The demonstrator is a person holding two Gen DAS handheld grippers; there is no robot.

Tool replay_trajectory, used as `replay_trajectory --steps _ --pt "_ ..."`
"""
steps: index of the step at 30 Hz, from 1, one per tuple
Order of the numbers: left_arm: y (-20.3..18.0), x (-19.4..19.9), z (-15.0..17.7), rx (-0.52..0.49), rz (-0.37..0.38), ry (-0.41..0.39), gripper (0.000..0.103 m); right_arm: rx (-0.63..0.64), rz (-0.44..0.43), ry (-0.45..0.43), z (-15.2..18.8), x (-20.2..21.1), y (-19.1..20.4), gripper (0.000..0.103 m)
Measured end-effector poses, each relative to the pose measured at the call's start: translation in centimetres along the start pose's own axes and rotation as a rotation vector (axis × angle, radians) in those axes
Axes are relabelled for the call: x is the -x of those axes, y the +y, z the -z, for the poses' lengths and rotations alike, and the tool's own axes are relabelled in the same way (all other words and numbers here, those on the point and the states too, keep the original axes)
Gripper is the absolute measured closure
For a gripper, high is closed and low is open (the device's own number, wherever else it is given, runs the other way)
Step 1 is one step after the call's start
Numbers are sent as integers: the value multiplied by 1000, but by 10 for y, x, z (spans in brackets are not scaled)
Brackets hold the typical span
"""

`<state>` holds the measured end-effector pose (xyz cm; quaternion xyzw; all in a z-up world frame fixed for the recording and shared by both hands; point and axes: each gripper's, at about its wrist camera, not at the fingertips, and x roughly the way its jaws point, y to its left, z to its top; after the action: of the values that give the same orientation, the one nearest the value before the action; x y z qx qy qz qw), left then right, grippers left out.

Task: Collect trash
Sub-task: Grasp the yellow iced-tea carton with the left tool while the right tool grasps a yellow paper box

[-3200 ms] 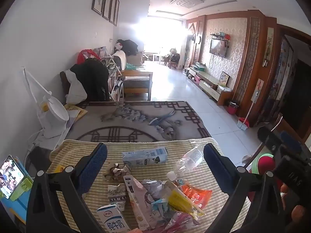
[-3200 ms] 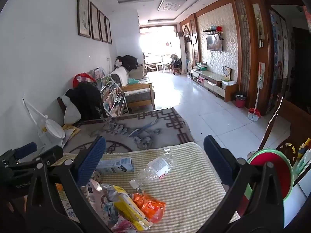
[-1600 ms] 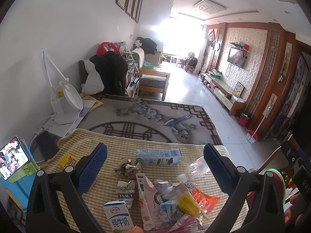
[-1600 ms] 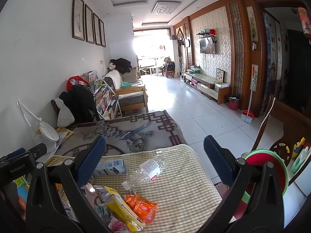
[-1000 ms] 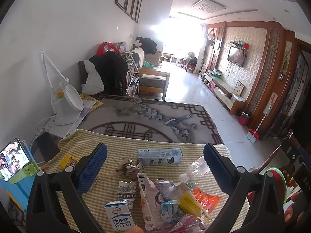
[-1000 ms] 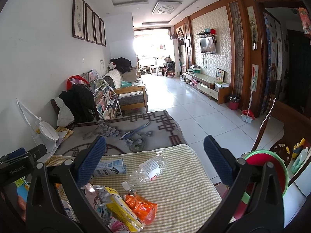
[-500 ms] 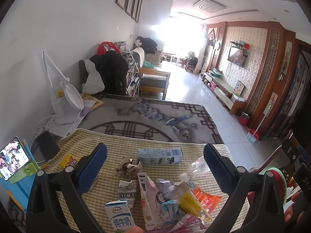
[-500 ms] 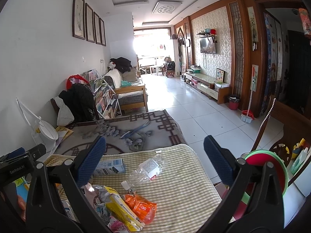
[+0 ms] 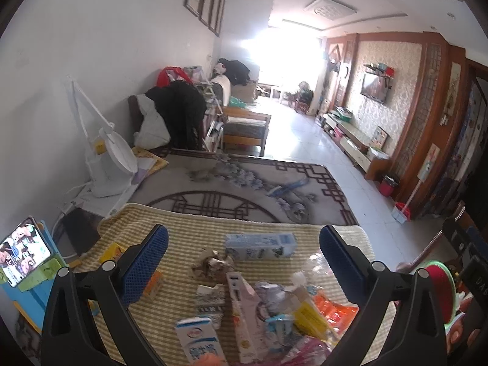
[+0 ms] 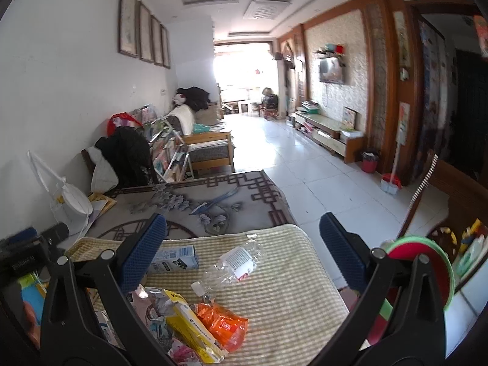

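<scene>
Trash pile (image 9: 274, 314): a heap of cartons and wrappers on the yellow checked worktop (image 9: 189, 228), at its near edge, between the two fingers of the left claw in the left wrist view.
White milk carton (image 9: 198, 341): nearest item, at the near edge, blue print on its face, tilted.
Long pink-white box (image 9: 244, 311): just right of the milk carton, lying lengthwise away from the camera.
Yellow packet (image 10: 189, 326): in the pile, touching the orange wrapper (image 10: 222, 323) on its right.
Clear plastic bottle (image 10: 235, 262): lying on its side beyond the orange wrapper, cap end toward the pile, near the right edge of the worktop.
Crumpled brown paper (image 9: 213, 265): mid-worktop, just beyond the pile.
Blue-white carton (image 9: 260, 245): lying flat on its long side toward the far edge, just beyond the crumpled paper.
Small yellow box (image 9: 113, 251): near the left edge, apart from the pile.
Left claw (image 9: 244, 268): spread wide, holding nothing, above the pile.
Right claw (image 10: 244, 259): spread wide, nothing in it, above the right half of the worktop with the bottle between its fingers in view.
Red and green round bin (image 10: 424, 271): beside the right edge of the worktop, lower down.
Patterned grey rug (image 9: 238, 189): on the surface beyond the far edge.
White desk lamp (image 9: 103, 158): at the left, against the wall.
</scene>
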<state>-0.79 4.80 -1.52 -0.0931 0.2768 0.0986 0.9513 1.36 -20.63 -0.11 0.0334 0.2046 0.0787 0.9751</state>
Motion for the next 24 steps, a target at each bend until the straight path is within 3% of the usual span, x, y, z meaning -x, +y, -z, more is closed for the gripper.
replay_trajectory --steps 4,7,9,14,16,18,20,24 --pt "36 -14 9 42 -54 -4 8 29 -158 240 27 -50 8 3" --pt "69 -34 21 37 -182 114 8 75 -237 409 57 -85 23 4" --pt "94 -42 30 70 -227 160 8 140 -266 487 77 -104 39 8" --pt "143 -63 47 164 -266 229 8 208 -315 628 116 -138 65 62" --pt "155 -77 52 187 -293 264 8 211 -317 682 128 -146 69 67" --pt "166 -96 57 225 -293 312 8 218 -323 696 134 -147 72 67" --pt "174 -119 61 255 -338 351 8 233 -321 691 135 -145 77 52" --pt "190 -165 69 325 -421 448 8 276 -317 699 137 -148 82 51"
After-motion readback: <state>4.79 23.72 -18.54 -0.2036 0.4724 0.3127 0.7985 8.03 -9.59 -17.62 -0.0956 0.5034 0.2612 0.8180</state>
